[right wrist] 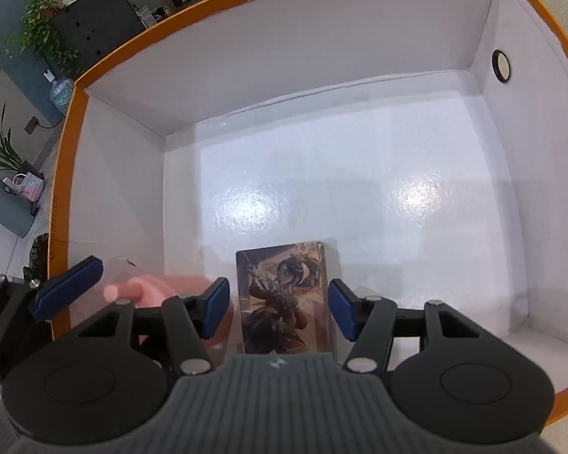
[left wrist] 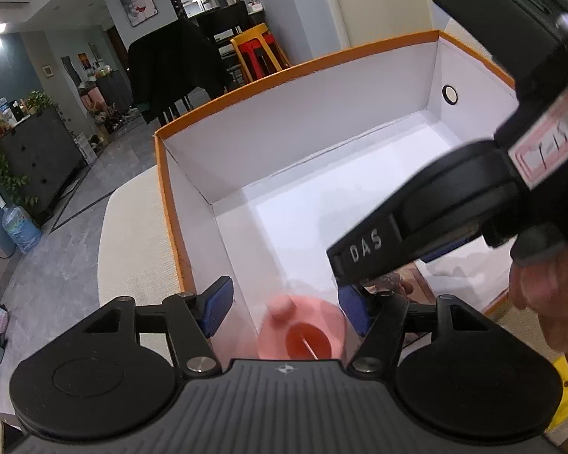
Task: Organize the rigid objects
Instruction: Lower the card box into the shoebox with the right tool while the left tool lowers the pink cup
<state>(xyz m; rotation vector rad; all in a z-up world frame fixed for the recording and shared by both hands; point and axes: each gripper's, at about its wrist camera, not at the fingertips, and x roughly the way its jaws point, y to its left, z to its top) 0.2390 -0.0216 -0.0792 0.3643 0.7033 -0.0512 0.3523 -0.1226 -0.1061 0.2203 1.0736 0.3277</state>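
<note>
Fingers of the right gripper (right wrist: 279, 308) stand released either side of a rigid illustrated card box (right wrist: 284, 299) in the white, orange-rimmed carton (right wrist: 68, 121). The left gripper (left wrist: 286, 308) gapes around a blurred pink plastic cup (left wrist: 303, 331). The box looks light, stiff, slick; best pinched across its narrow sides. Its base is hidden.

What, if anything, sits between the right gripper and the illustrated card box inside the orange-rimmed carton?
Nothing visible. The illustrated card box stands in the open gap of the right gripper, on the white floor of the orange-rimmed carton. The blurred pink object lies off to its left.
</note>
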